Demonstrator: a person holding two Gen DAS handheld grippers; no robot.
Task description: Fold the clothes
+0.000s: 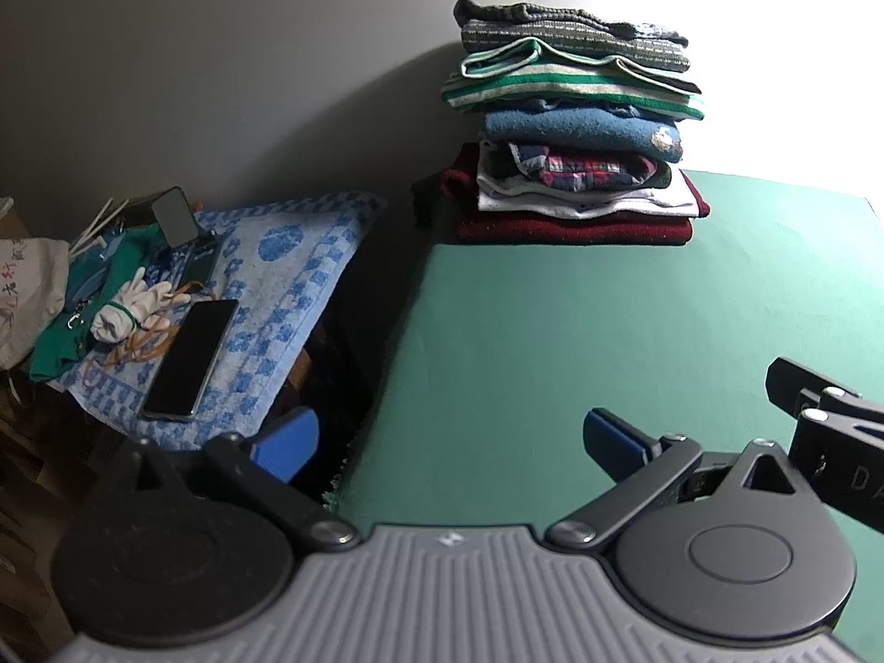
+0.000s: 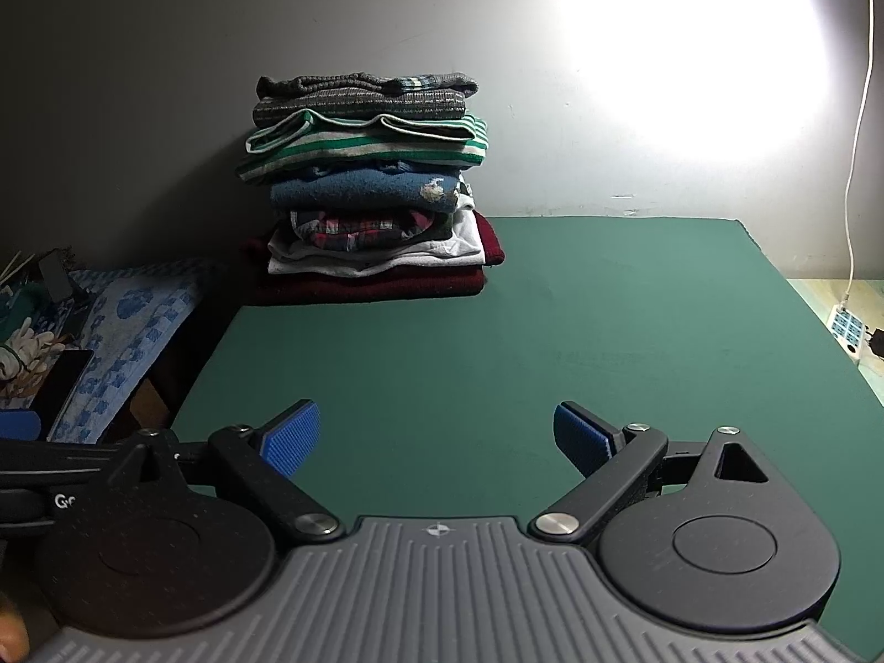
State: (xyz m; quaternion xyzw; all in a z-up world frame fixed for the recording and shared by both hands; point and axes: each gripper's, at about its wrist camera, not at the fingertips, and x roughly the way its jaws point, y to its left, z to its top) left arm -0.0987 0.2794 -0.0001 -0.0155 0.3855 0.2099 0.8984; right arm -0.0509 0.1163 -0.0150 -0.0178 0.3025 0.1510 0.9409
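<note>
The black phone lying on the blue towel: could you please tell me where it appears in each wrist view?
Left wrist view: the phone lies left of centre, flat on the blue towel, beside the white gloves.
Right wrist view: it sits at the far left edge, dark and partly cut off.
Shared landmark: the stack of folded clothes at the back of the green table.
</note>
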